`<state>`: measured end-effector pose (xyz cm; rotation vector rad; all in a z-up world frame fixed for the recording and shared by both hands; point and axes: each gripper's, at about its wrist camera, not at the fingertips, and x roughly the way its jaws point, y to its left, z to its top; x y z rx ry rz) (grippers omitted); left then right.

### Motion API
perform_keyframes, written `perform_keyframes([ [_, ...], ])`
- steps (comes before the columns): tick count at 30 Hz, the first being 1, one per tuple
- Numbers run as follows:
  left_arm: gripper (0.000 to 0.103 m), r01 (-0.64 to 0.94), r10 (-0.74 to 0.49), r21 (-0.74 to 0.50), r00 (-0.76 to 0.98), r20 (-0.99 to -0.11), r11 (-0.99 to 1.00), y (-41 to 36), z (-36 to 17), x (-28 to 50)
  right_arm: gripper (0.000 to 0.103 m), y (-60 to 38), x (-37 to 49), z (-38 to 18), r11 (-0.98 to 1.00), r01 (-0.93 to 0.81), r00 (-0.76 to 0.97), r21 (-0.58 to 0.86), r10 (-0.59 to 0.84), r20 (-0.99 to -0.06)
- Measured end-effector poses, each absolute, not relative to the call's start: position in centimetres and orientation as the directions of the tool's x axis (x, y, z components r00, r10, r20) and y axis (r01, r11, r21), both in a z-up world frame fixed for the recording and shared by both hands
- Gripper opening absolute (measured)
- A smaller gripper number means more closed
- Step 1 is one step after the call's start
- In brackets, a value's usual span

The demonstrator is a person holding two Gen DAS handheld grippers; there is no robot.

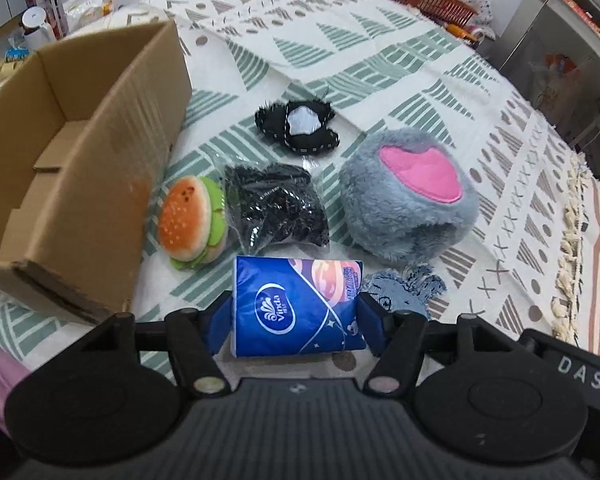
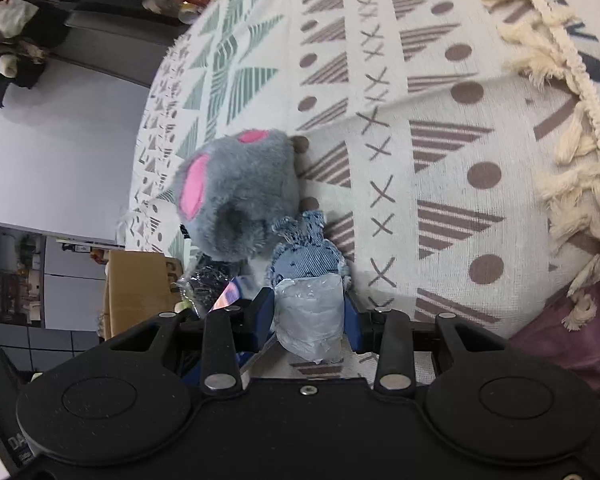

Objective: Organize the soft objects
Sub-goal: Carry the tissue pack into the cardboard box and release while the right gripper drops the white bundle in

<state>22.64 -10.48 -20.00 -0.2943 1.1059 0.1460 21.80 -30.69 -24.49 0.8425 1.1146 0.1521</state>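
- At the left edge of the patterned tablecloth [image 1: 380,52] I saw the open cardboard box [image 1: 80,168], with nothing showing inside it.
- Just beside the box's right wall lay the burger toy [image 1: 192,222], touching a bag of black shreds [image 1: 278,210].
- Farther toward the far edge sat a black-and-white cloth piece [image 1: 298,126], apart from the others.
- My left gripper [image 1: 296,312] had its two blue fingers pressed against the sides of the blue tissue pack [image 1: 300,304], near the tablecloth's near edge.
- To the right rested the grey fluffy toy [image 1: 410,196] with its pink patch up, and a small denim toy [image 1: 406,288] lay just in front of it.
- My right gripper [image 2: 310,312] had closed on a grey plastic-wrapped bundle [image 2: 310,312], right next to the denim toy.
- The fringe [image 2: 572,120] ran along the right edge.
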Motion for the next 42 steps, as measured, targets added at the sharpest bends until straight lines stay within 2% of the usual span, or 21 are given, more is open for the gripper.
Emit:
perform_keyframes([
  [15,0.064,-0.23,-0.031,-0.182,0.539,-0.842,0.956,-8.2,-13.6,19.5,0.036,-26.8,20.6,-19.8,0.798,0.101,0.498,0.594,0.476,-0.725],
  [29,0.064,-0.266,-0.014,-0.198,0.566,-0.824,0.944,-3.0,-11.5,18.0,0.036,-21.5,20.6,-15.9,0.855,-0.08,0.555,0.513,0.466,-0.689],
  [42,0.064,-0.327,0.025,-0.204,0.578,-0.816,0.923,3.2,-10.7,17.5,0.036,-16.5,20.7,-14.0,0.868,-0.154,0.548,0.472,0.473,-0.69],
])
